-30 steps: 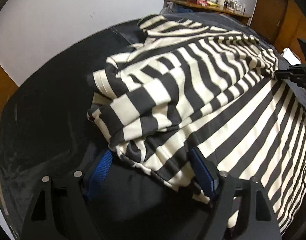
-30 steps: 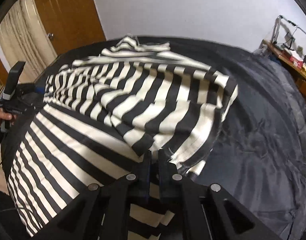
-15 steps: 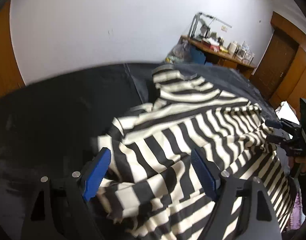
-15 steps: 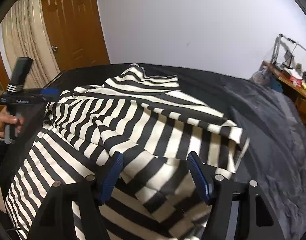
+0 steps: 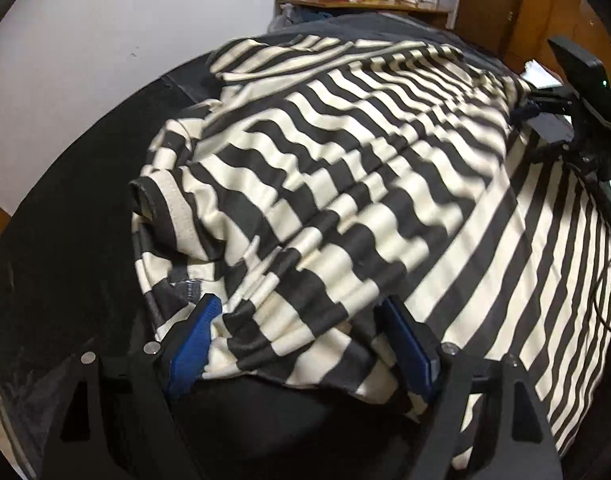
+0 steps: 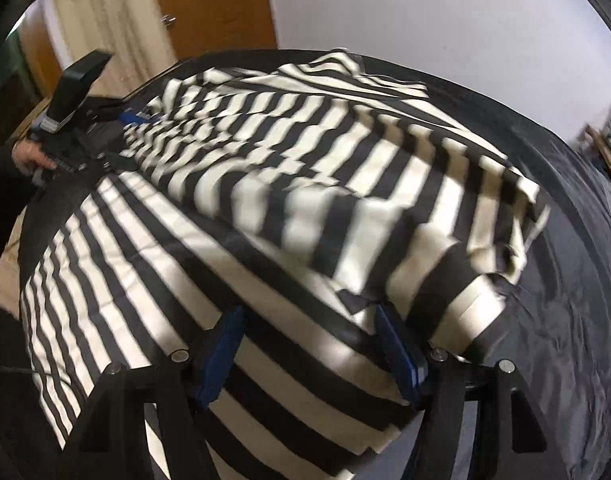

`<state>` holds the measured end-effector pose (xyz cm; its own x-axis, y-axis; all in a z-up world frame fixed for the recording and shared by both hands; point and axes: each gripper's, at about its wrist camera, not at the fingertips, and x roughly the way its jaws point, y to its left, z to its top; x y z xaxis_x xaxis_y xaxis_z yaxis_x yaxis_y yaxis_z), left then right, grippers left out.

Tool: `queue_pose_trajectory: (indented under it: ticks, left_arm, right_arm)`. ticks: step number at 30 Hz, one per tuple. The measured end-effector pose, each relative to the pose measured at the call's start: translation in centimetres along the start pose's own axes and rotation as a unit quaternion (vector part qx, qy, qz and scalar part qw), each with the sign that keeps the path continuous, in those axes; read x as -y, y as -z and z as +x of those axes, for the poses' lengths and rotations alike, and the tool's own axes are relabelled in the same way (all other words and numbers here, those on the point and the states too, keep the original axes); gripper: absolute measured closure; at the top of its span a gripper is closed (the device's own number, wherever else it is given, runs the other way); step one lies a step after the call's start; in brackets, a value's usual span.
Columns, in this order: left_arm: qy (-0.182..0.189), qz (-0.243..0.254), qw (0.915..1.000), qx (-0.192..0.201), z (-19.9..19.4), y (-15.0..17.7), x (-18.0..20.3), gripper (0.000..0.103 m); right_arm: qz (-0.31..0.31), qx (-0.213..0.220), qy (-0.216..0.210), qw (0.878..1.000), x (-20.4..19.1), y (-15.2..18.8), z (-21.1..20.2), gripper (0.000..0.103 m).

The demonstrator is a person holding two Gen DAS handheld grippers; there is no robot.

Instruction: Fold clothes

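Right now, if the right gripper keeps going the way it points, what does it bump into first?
Most likely the black-and-cream striped garment: the right gripper points down at it with open jaws, cloth lying right between its blue fingertips. How close it is cannot be judged.

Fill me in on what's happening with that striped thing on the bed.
A person is folding a black-and-cream striped garment spread on a dark cover, with a handheld claw in each hand. One part is already folded over the rest. The left claw stands open with bunched fabric lying between its blue pads, not pinched. The right claw has just been opening and is open too, over the garment's edge. Nothing is gripped right now.
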<state>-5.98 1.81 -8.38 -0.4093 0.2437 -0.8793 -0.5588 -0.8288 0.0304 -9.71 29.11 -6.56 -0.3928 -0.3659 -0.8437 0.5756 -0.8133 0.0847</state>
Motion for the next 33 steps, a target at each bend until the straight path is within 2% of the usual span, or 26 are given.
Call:
queue_pose_trajectory:
  ticks: [5,8,11,14,18,20,21,23,25,26,27,29,33]
  left_arm:
    - [-0.013,-0.097,0.9938,0.054,-1.7,-1.0,-4.1,0.018]
    - [-0.014,-0.157,0.9856,0.062,-1.8,-1.3,-7.2,0.018]
    - [0.015,-0.220,0.9741,0.051,-1.1,-0.7,-10.0,0.018]
    - [0.044,-0.247,0.9677,0.028,-0.1,-0.5,-10.4,0.018]
    - [0.050,-0.231,0.9716,0.016,1.1,-0.8,-9.1,0.020]
    - [0.053,-0.224,0.9731,0.015,1.2,-1.1,-8.5,0.032]
    - [0.055,-0.221,0.9736,0.014,1.0,-1.2,-8.3,0.046]
    - [0.051,-0.223,0.9733,0.014,1.3,-1.6,-8.2,0.058]
    - [0.059,-0.232,0.9707,0.021,1.3,-1.7,-8.5,0.069]
    - [0.068,-0.244,0.9670,0.032,1.1,-1.6,-8.7,0.078]
    - [0.075,-0.254,0.9636,0.040,1.0,-1.6,-9.0,0.082]
    - [0.089,-0.279,0.9541,0.063,0.4,-1.2,-9.7,0.087]
    - [0.095,-0.322,0.9355,0.109,-1.1,-0.4,-11.1,0.093]
  right_arm:
    - [0.038,0.042,0.031,0.998,0.8,-1.2,-1.1,0.034]
    - [0.078,0.065,0.044,0.994,2.0,-1.2,-2.1,0.034]
    - [0.107,0.072,0.061,0.990,3.3,-0.5,-2.7,0.034]
    - [0.127,0.071,0.082,0.986,4.2,-0.2,-2.7,0.034]
    - [0.145,0.076,0.081,0.983,5.3,-0.2,-2.4,0.034]
    - [0.144,0.078,0.078,0.983,5.6,-0.5,-2.2,0.034]
    - [0.142,0.079,0.073,0.984,5.7,-0.7,-2.0,0.034]
    - [0.132,0.081,0.060,0.986,5.3,-0.9,-1.7,0.034]
    - [0.117,0.077,0.048,0.989,4.9,-1.2,-1.2,0.044]
    - [0.113,0.074,0.046,0.990,4.8,-1.3,-1.0,0.064]
    - [0.110,0.072,0.042,0.990,4.7,-1.4,-0.8,0.081]
    - [0.102,0.083,0.041,0.990,4.3,-1.4,-1.1,0.098]
    - [0.077,0.145,0.090,0.982,3.1,-1.7,-4.1,0.098]
